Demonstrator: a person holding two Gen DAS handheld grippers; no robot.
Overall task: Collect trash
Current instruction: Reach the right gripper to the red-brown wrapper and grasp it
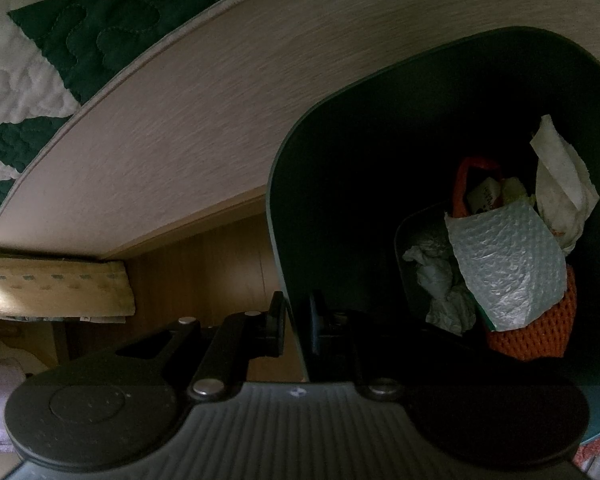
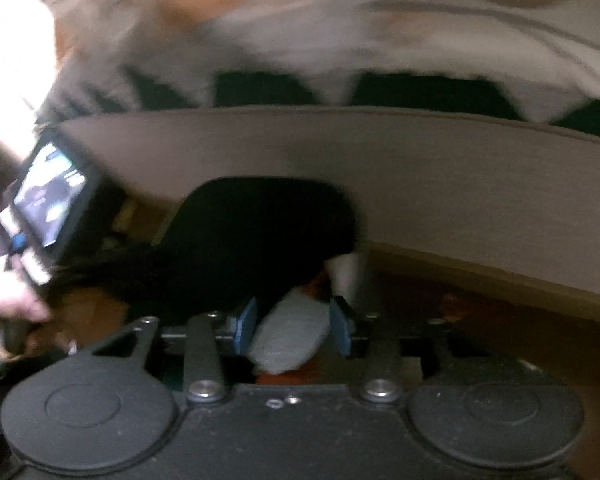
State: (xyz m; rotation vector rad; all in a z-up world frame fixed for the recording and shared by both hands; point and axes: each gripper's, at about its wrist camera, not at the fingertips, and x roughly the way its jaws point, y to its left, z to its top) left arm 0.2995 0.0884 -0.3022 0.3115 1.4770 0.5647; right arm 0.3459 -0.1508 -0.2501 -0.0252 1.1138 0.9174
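My left gripper (image 1: 298, 326) is shut on the near wall of a dark green trash bin (image 1: 284, 208), one finger outside and one inside. Inside the bin lie a sheet of bubble wrap (image 1: 508, 264), an orange mesh net (image 1: 540, 332), crumpled white paper (image 1: 440, 280) and a white tissue (image 1: 560, 184). In the blurred right wrist view, my right gripper (image 2: 294, 326) stands over the dark bin (image 2: 260, 240). Its blue pads (image 2: 246, 326) sit either side of the bubble wrap (image 2: 288, 334), with a gap on the left side.
A pale wooden bed frame board (image 1: 180, 128) curves above the bin, with a green and white quilt (image 1: 60, 48) over it. A folded cloth (image 1: 52, 288) lies below on the left. The left hand-held gripper with its screen (image 2: 48, 196) shows in the right wrist view.
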